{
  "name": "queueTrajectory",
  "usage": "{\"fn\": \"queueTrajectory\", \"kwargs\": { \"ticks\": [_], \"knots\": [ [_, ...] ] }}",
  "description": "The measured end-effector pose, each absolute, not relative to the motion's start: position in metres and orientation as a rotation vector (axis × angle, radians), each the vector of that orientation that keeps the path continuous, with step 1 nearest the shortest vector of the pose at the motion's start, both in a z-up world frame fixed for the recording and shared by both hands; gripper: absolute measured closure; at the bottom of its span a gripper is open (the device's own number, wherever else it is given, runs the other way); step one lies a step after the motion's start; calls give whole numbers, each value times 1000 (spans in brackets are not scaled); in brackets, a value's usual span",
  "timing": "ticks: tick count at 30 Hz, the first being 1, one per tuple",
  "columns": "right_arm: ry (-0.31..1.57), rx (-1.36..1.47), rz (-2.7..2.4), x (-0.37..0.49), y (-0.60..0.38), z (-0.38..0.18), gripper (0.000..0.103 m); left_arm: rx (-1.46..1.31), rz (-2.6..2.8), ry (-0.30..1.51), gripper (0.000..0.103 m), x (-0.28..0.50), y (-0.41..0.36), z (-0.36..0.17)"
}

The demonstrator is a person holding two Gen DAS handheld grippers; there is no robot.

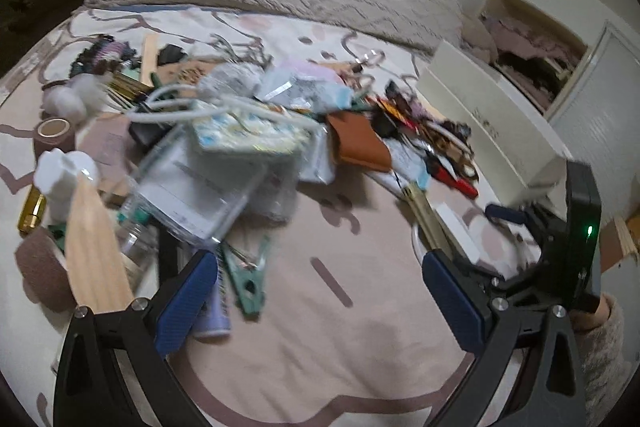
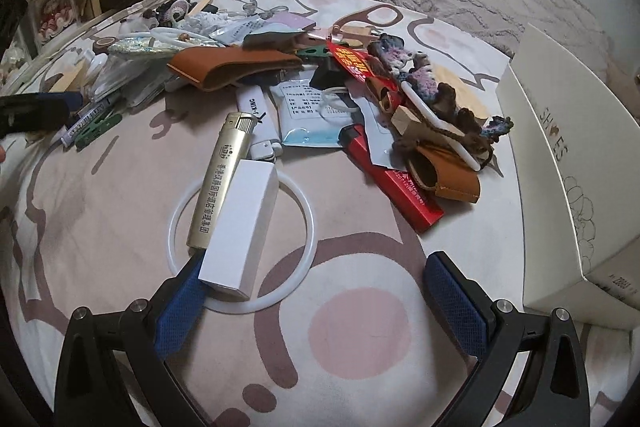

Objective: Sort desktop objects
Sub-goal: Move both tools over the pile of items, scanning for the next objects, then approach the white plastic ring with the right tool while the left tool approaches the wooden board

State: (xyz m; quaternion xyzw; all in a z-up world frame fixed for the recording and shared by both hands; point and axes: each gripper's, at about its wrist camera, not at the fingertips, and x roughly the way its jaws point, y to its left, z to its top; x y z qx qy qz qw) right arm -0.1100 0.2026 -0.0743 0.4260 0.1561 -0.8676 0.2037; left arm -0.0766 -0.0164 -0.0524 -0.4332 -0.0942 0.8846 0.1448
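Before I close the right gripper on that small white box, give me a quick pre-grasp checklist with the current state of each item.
1. Right gripper open, holding nothing: ok.
2. White box between the jaws: not ok; it lies at the left finger, off centre.
3. Box free of neighbours: not ok; it rests against the gold lighter and across the white ring.
4. Left gripper open, holding nothing: ok.
5. Shoe box clear of the right finger: ok, it stands apart.
6. Box weight: cannot tell.
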Motion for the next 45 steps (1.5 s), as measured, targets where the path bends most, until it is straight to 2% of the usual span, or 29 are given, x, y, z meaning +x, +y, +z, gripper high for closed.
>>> {"fn": "queueTrajectory", "kwargs": {
  "ticks": [10,15,19,28,34,42,45],
  "knots": [
    [406,1188,-2403,-104,213,-66,0,-1145,2725,-199,0,-67,-38,-31],
    [395,1180,-2415,-106,211,-65,0,-1191,2759,-216,0,-73,-50,-35],
    [438,1179,-2411,-104,207,-68,0,-1210,2794,-129,0,-75,-46,-39],
    [438,1181,-2410,-104,207,-68,0,-1253,2882,-200,0,-82,-73,-44],
    [430,1164,-2452,-106,211,-63,0,-1252,2737,-224,0,-83,-56,-49],
    [296,1135,-2606,-115,232,-49,0,-1254,2552,-164,0,-80,-14,-58],
    [338,1142,-2535,-113,228,-52,0,-1240,2507,-143,0,-76,-3,-58]
  ]
}}
